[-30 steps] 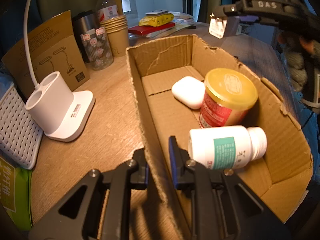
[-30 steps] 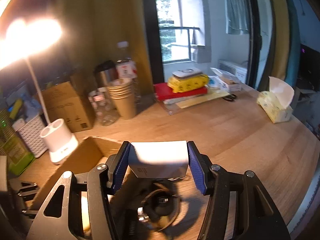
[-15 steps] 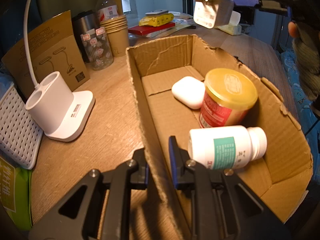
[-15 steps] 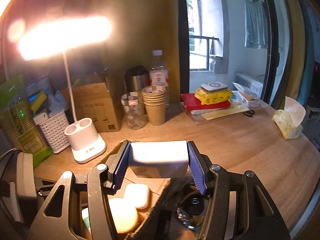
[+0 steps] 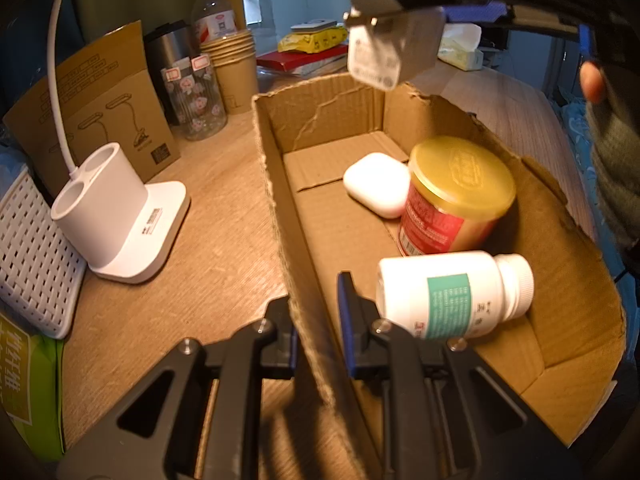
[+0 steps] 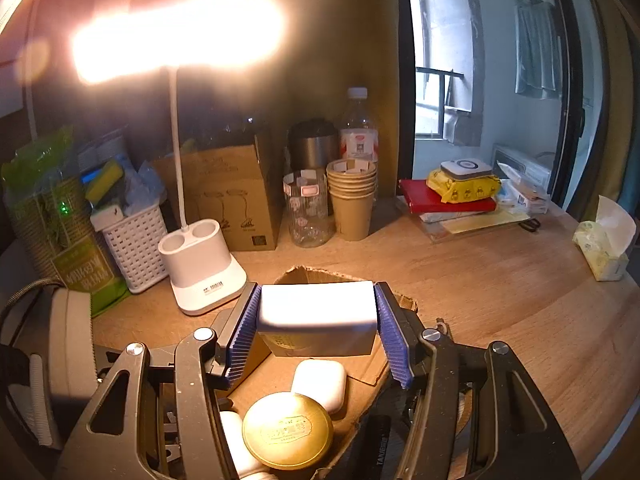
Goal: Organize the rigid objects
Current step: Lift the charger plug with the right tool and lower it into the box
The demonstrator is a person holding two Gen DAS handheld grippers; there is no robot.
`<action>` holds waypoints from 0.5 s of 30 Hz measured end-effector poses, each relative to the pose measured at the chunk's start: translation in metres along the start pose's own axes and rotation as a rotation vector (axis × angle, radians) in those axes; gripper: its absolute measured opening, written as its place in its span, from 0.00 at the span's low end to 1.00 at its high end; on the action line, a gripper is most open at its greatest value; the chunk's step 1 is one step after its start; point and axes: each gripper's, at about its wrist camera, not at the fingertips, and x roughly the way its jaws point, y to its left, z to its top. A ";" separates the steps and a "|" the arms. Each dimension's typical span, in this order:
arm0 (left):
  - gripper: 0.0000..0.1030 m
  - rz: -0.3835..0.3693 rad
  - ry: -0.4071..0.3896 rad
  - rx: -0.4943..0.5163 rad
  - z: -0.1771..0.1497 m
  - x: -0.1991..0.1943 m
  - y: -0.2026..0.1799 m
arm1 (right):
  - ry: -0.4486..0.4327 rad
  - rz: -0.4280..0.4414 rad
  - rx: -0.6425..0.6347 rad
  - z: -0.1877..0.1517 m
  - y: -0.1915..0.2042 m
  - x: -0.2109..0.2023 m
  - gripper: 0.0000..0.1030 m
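Note:
An open cardboard box [image 5: 280, 208] lies on the wooden desk. It holds a white earbud case [image 5: 376, 190], a red jar with a gold lid [image 5: 456, 196] and a white pill bottle [image 5: 452, 296] on its side. My left gripper [image 5: 316, 312] is shut on the box's near left wall. My right gripper [image 6: 318, 328] is shut on a white charger block [image 6: 316, 316] and holds it above the box's far end; the charger also shows in the left wrist view [image 5: 388, 52]. The earbud case [image 6: 320, 384] and the gold lid [image 6: 288, 430] lie below it.
A white lamp base [image 5: 116, 216] stands left of the box, with a white basket [image 5: 28, 248] and a brown carton [image 5: 96, 108] beside it. Paper cups [image 6: 352, 196], a glass jar [image 6: 308, 212], a bottle and books [image 6: 444, 200] line the back. A tissue pack [image 6: 604, 248] sits right.
My right gripper has carried the charger block leftward and nearer, from beyond the box's far right corner to over its far end. The left gripper and the box have stayed still.

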 end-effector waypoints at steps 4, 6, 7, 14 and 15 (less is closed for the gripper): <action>0.17 0.000 0.000 0.000 0.000 0.000 0.000 | 0.042 -0.002 0.007 -0.006 -0.003 0.016 0.57; 0.17 0.000 0.000 0.000 0.000 0.000 0.000 | 0.059 -0.010 0.012 -0.010 -0.005 0.022 0.57; 0.17 0.000 0.000 0.000 0.000 0.000 0.000 | 0.069 -0.014 0.012 -0.013 -0.007 0.025 0.57; 0.17 0.000 0.000 0.000 0.000 0.000 0.000 | 0.117 -0.054 -0.008 -0.016 -0.014 0.047 0.57; 0.17 0.000 0.000 0.000 0.000 0.000 0.000 | 0.130 -0.065 -0.016 -0.015 -0.016 0.053 0.58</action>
